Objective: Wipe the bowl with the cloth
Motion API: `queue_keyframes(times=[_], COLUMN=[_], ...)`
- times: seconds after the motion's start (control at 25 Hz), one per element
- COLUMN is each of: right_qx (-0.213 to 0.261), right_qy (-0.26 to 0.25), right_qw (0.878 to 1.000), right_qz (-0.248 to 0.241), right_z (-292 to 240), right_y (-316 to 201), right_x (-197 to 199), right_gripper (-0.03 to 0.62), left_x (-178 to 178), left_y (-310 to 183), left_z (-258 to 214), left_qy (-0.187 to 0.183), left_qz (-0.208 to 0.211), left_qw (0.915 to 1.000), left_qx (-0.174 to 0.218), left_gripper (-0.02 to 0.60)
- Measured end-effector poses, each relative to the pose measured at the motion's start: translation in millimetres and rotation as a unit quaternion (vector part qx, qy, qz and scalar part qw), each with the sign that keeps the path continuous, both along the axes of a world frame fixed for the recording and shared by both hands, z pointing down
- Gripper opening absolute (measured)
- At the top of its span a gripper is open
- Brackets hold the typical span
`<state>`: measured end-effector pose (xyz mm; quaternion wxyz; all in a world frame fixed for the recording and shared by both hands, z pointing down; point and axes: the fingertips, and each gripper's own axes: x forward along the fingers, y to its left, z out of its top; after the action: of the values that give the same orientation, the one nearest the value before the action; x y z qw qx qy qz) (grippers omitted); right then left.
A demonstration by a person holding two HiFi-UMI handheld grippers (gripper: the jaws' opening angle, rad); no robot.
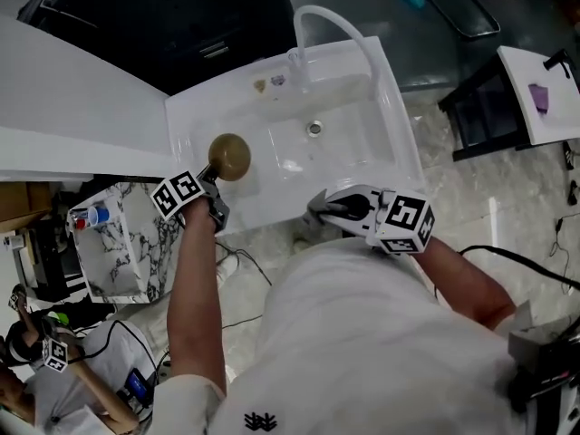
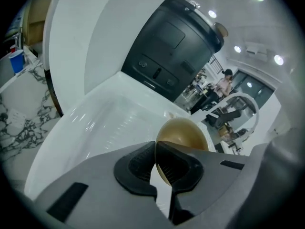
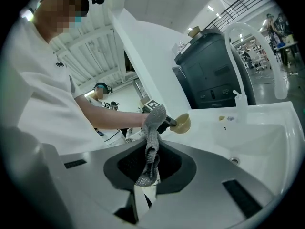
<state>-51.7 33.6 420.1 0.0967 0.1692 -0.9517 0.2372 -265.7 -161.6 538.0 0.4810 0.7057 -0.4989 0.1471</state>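
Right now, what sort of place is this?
Probably a lab or demo hall with a mock kitchen station, not a home: a freestanding white sink with a curved faucet, loose cables across the polished floor, and other work tables nearby.

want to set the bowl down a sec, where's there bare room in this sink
The basin floor is bare around the drain, between the bowl at the left and the right wall. Crowded: the back rim by the faucet, with small bits, and the front edge at the right gripper and cloth.
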Motion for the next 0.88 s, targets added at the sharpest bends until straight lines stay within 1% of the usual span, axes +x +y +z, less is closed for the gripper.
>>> queue_keyframes(times=[0.12,0.28,0.52,0.6,0.88], right_qx=[-0.003,-0.001,0.002,-0.003,-0.024], right_qy=[0.002,0.003,0.015,0.016,0.018], right_qw=[1.000,1.000,0.999,0.999,0.998], right_qz=[-0.004,-0.009,-0.028,-0.033,-0.060], right_z=[3,7,14,17,25], right_y=[-11,-26,-56,-63,-71], right_x=[11,22,40,48,65], right_gripper=[0.043,0.043,0.043,0.043,0.043], left_x=[-2,-10,-20,-21,-30], left_y=[-15,-30,-53,-59,-73], left_z=[16,32,58,65,83], left_qy=[-0.028,-0.053,-0.074,-0.078,-0.114], left_qz=[-0.012,-0.035,-0.075,-0.087,-0.117], left_qw=[0.9994,0.9971,0.9910,0.9890,0.9796], left_qx=[-0.019,-0.043,-0.083,-0.091,-0.117], left_gripper=[0.020,0.020,0.020,0.020,0.021])
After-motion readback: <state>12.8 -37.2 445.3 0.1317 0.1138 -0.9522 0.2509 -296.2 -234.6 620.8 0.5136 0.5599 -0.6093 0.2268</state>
